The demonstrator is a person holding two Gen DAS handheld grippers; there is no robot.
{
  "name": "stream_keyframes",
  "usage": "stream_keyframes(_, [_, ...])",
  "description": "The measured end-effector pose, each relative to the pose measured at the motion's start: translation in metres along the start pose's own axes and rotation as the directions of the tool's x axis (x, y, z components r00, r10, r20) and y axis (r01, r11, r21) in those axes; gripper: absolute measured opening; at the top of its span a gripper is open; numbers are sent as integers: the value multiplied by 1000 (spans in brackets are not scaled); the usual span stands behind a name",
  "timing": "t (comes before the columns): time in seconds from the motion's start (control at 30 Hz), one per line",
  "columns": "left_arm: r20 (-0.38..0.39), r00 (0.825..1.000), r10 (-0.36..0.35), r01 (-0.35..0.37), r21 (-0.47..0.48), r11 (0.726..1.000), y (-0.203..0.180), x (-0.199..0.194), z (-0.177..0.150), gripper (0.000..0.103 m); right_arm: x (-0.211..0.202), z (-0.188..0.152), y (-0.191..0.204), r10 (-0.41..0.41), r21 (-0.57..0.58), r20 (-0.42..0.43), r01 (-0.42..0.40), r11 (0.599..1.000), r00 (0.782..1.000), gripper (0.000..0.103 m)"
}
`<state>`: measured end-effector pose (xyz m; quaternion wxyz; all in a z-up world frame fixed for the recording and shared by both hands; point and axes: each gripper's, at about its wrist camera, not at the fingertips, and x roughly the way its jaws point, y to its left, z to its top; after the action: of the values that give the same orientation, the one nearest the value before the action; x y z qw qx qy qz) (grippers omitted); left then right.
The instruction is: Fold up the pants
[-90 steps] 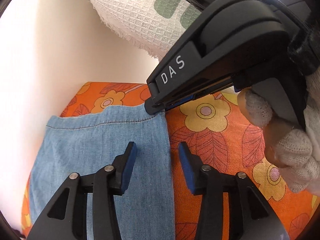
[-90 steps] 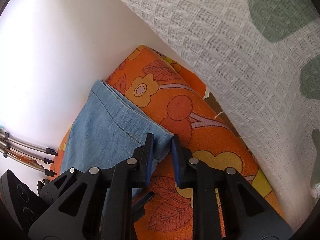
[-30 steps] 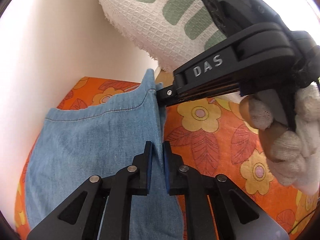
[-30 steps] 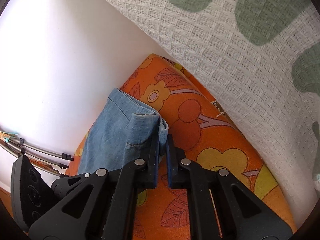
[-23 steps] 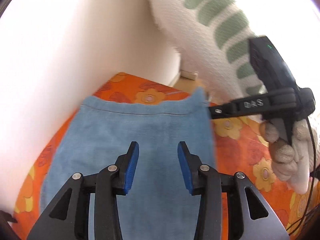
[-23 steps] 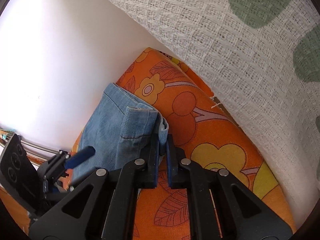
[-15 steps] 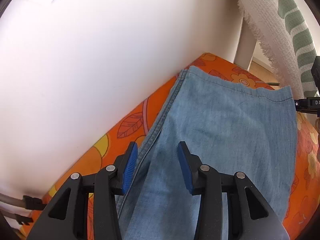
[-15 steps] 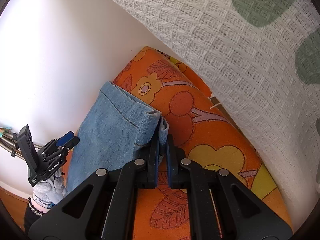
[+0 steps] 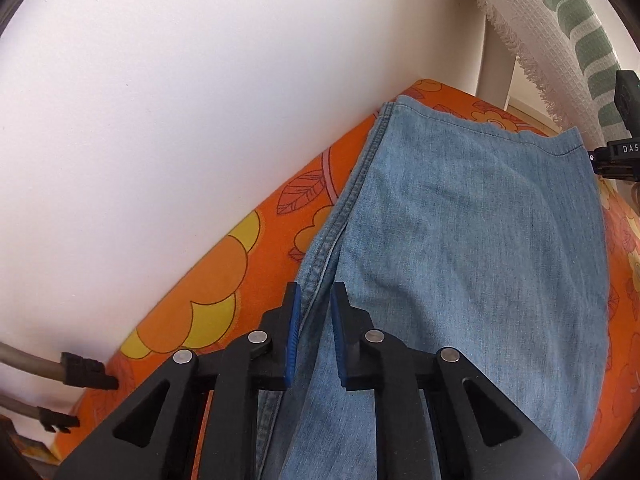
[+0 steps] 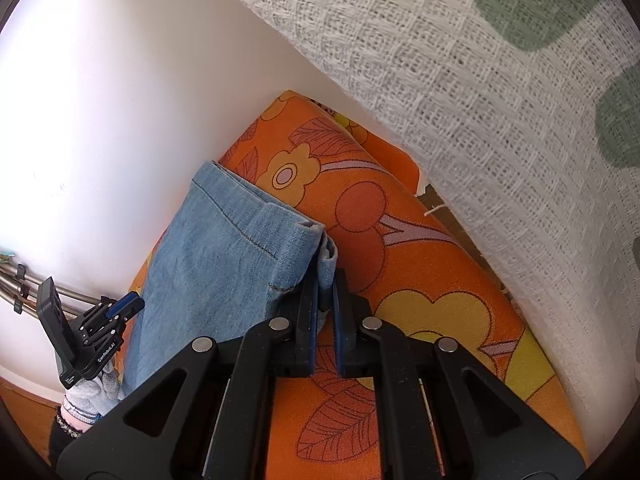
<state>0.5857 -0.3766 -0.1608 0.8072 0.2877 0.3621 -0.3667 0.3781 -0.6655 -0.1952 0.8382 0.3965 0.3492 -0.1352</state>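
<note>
- Blue denim pants [image 9: 472, 240] lying flat on the orange floral cover [image 9: 224, 280], right up against the white wall [image 9: 200, 100].
- Left gripper [image 9: 314, 332] just been closing over the side seam, narrow gap remaining; hard to tell if pads actually pinch it.
- Right gripper [image 10: 326, 320] clamped tight on the hem corner.
- Lower pant part cut off.

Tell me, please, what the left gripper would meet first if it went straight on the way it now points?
Most likely the pants: their seamed side edge lies between the left gripper pads, with the orange floral cover beneath.
</note>
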Motion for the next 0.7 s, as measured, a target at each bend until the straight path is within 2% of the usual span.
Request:
stream_keyframes(0.1, [-34,998,-60,61,7,998,-3,-3,-8,14,3,0,0,1,1,-1,-1,1000,1000,6])
stream_keyframes(0.17, [-67,995,-72,72,-2,997,0,-1,-12,21,3,1,1,1,-3,-2,-1,1000,1000,6])
stream_keyframes(0.23, [-74,995,-74,71,-39,997,9,-2,-13,41,4,1,1,3,-2,-3,-3,1000,1000,6])
stream_keyframes(0.37, [-74,994,-79,74,-71,995,19,-6,-17,41,-2,7,-2,5,-4,-4,-5,1000,1000,6])
stream_keyframes(0.53, [-52,997,-64,63,-27,998,10,-15,-25,40,0,7,0,2,-6,-5,-2,1000,1000,6])
stream_keyframes(0.57, [-55,995,-81,81,-17,997,7,-14,-25,40,-1,6,1,3,-6,-5,-3,1000,1000,6])
stream_keyframes(0.7, [-65,993,-95,95,-5,996,2,-14,-25,28,0,6,2,2,-5,-6,-2,1000,1000,6])
